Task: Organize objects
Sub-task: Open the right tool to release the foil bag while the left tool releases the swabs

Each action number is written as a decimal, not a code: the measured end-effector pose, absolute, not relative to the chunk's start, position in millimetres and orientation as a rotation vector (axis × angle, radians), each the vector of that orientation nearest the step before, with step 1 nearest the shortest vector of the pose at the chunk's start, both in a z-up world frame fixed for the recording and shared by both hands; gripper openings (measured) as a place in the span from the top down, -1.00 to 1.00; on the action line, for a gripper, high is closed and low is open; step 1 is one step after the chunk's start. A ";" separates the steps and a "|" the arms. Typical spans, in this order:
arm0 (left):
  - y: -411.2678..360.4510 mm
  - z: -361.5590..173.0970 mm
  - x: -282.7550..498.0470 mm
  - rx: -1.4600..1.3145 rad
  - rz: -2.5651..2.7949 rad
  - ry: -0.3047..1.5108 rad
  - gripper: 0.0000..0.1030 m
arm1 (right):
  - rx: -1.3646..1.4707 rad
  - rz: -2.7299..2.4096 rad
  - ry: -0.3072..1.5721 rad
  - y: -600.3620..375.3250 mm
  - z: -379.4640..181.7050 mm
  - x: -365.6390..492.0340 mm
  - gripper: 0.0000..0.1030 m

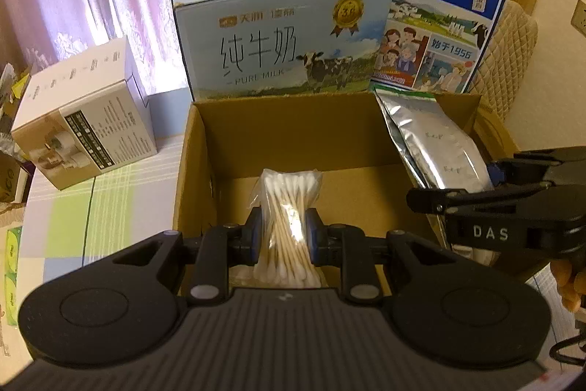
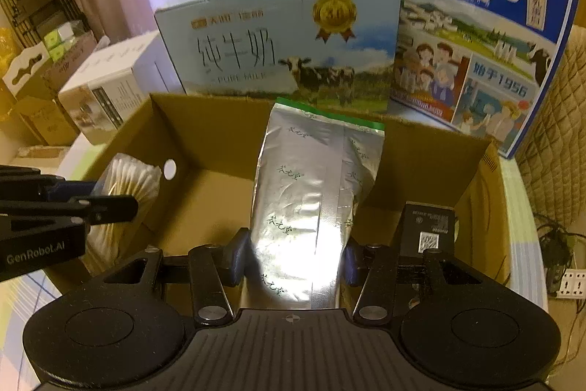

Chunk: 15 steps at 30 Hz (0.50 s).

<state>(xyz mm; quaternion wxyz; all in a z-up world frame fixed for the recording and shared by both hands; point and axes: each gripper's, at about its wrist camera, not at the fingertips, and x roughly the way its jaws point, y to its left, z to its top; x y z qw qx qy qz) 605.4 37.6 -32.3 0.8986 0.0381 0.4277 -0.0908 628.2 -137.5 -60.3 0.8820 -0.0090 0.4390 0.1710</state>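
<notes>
My left claw [image 1: 282,239] clamps the cotton swabs [image 1: 287,226], my right claw [image 2: 295,259] clamps the foil pouch [image 2: 315,193], both over the cardboard box [image 2: 205,134] for dropping in.

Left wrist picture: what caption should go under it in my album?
Left claw holding a bag of cotton swabs over an open cardboard box, a silver foil pouch alongside.
</notes>
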 end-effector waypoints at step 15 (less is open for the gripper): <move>35.9 -51.9 614.2 0.077 -0.189 0.931 0.61 | -0.083 0.294 0.901 -138.7 -75.4 635.8 -0.39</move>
